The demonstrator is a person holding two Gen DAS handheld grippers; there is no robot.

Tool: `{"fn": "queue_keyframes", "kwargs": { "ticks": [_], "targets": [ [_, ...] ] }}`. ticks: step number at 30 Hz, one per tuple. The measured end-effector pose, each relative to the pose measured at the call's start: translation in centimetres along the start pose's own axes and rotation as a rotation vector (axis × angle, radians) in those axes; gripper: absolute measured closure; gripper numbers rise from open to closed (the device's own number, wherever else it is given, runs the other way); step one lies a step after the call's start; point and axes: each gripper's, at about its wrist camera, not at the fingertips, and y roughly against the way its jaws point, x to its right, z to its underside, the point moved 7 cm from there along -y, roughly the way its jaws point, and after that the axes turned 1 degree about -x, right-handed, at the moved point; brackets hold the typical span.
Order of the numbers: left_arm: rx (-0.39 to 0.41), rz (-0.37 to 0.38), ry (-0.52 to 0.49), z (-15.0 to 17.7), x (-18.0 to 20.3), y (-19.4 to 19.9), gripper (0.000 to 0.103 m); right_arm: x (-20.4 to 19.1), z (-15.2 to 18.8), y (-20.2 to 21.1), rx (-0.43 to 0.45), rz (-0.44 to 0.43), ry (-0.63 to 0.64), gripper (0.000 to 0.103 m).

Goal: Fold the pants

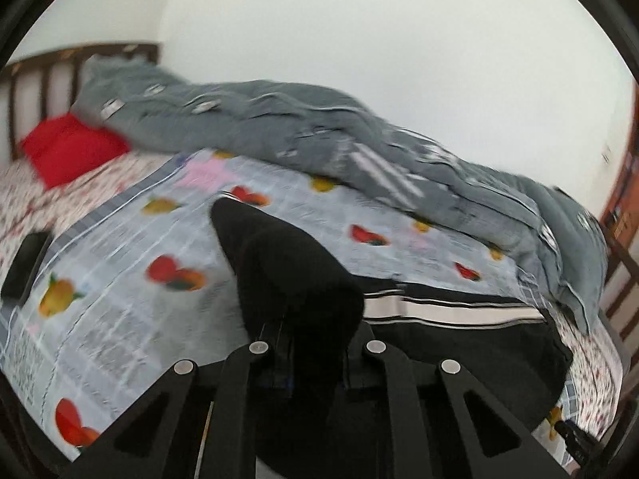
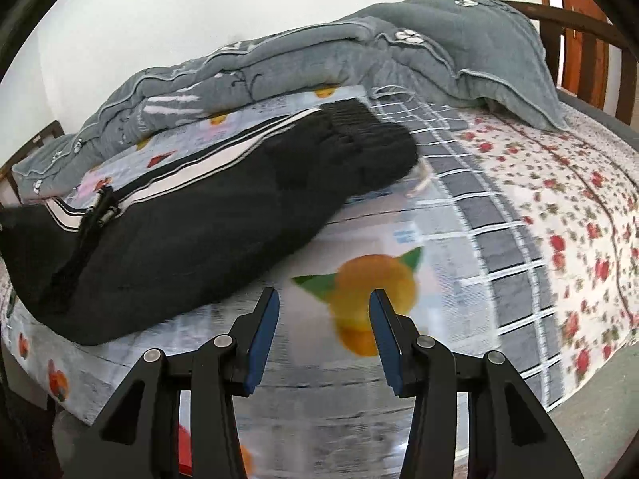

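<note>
The black pants (image 2: 171, 231) with white side stripes lie folded lengthwise on the fruit-print sheet (image 2: 399, 239), ribbed cuffs at the far end. In the left wrist view my left gripper (image 1: 315, 331) is shut on a bunch of the black pants (image 1: 287, 263) and lifts it off the bed; the striped part (image 1: 451, 311) stretches to the right. My right gripper (image 2: 323, 299) is open and empty, just above the sheet, to the right of the pants and apart from them.
A rumpled grey quilt (image 1: 319, 127) lies along the far side of the bed (image 2: 559, 183). A red pillow (image 1: 68, 147) sits by the wooden headboard (image 1: 36, 76). A dark flat object (image 1: 24, 267) lies at the left.
</note>
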Motion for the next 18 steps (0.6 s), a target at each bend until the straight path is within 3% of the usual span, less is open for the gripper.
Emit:
{"fn": "queue_keyframes", "kwargs": {
  "ticks": [9, 15, 18],
  "targets": [
    [-0.025, 0.122, -0.206, 3.7, 12.9, -0.4, 0.089, 3.2, -1.2, 1.4, 0.041, 0.004, -0.009, 0.057],
    [-0.157, 0.215, -0.301, 10.7, 19.5, -2.7, 0.089, 3.1, -0.7, 1.6, 0.036, -0.008, 0.006, 0.057],
    [-0.224, 0.199, -0.350, 13.7, 21.1, -4.1, 0.088, 2.4, -0.7, 1.6, 0.036, -0.024, 0.019, 0.057]
  ]
}}
